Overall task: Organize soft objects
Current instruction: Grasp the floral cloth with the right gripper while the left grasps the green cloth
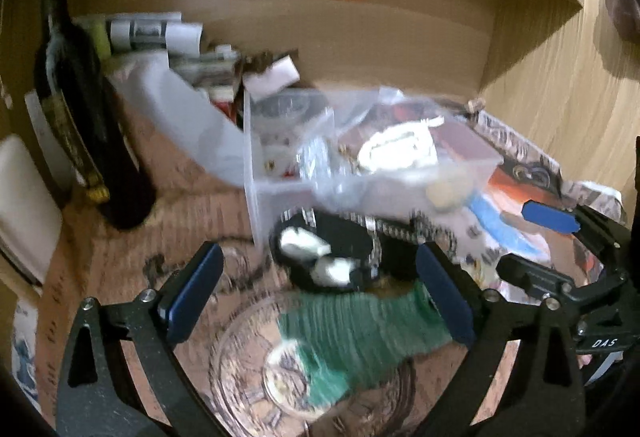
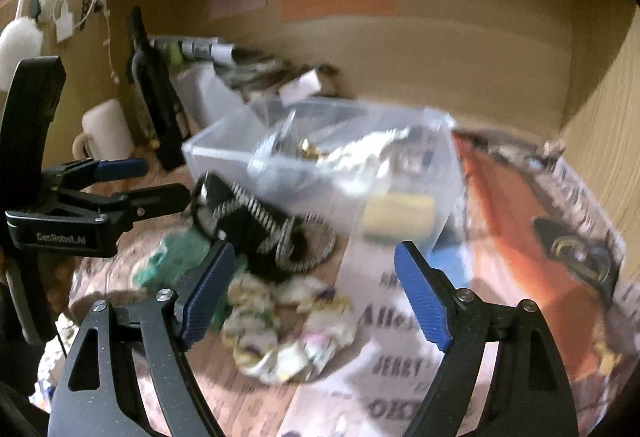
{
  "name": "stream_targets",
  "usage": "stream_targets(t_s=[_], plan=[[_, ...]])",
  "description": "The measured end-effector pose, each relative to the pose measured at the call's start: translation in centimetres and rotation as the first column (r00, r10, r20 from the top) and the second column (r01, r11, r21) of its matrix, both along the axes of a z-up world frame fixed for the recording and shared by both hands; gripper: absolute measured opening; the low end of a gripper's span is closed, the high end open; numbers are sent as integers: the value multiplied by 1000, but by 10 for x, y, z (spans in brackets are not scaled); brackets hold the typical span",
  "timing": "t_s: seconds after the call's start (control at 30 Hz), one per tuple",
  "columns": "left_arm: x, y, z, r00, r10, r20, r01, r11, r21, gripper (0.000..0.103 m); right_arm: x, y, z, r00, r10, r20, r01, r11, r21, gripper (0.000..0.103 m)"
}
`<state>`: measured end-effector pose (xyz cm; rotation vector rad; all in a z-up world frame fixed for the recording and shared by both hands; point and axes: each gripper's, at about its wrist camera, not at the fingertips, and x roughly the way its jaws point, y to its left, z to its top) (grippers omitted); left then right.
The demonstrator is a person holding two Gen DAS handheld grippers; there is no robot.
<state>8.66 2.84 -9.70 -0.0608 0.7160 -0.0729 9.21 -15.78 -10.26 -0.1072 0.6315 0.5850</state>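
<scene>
- You are holding the left gripper (image 1: pixel 320 297) wide open, gripping nothing; its pads are straddling the green knitted cloth (image 1: pixel 360 333), which is draped over the glass bowl (image 1: pixel 240 369) at 6 o'clock in the left view.
- The black scrunchie with white trim (image 1: pixel 328 249) is lying at 12 o'clock from that cloth, touching the clear plastic bin (image 1: pixel 360 173).
- You are hovering the right gripper (image 2: pixel 316 293) wide open too, empty, above the pale floral scrunchie (image 2: pixel 288 325), sitting at 6 o'clock in the right view beside the magazines (image 2: pixel 520 237).
- Risk, as I judge it: both views are smearing with motion, so closing now is likely clipping the bowl rim or pinching two soft items together; the two grippers are also working close and could be colliding.
</scene>
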Motion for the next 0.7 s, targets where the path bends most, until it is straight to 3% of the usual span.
stream_targets(t_s=[0.2,0.5,0.57,0.6,0.7], plan=[[-13,-4,-27,996,-16,-82,14,1000,-21,98,-6,5,-21,997,29,-78,-30,999,-20,80],[-21,-8,-47,993,-20,-113,14,998,-54,98,-6,8,-38,991,38,-131,-42,999,-28,79],[-22,-9,-51,993,-31,-117,23,997,-69,88,-7,7,-39,990,40,-132,-44,999,-27,70],[-23,-10,-52,993,-31,-114,24,998,-63,88,-7,8,-40,990,44,-137,-49,998,-33,61],[-24,-14,-53,995,-31,-95,27,999,-45,81,-9,9,-42,990,48,-131,-53,998,-37,49]])
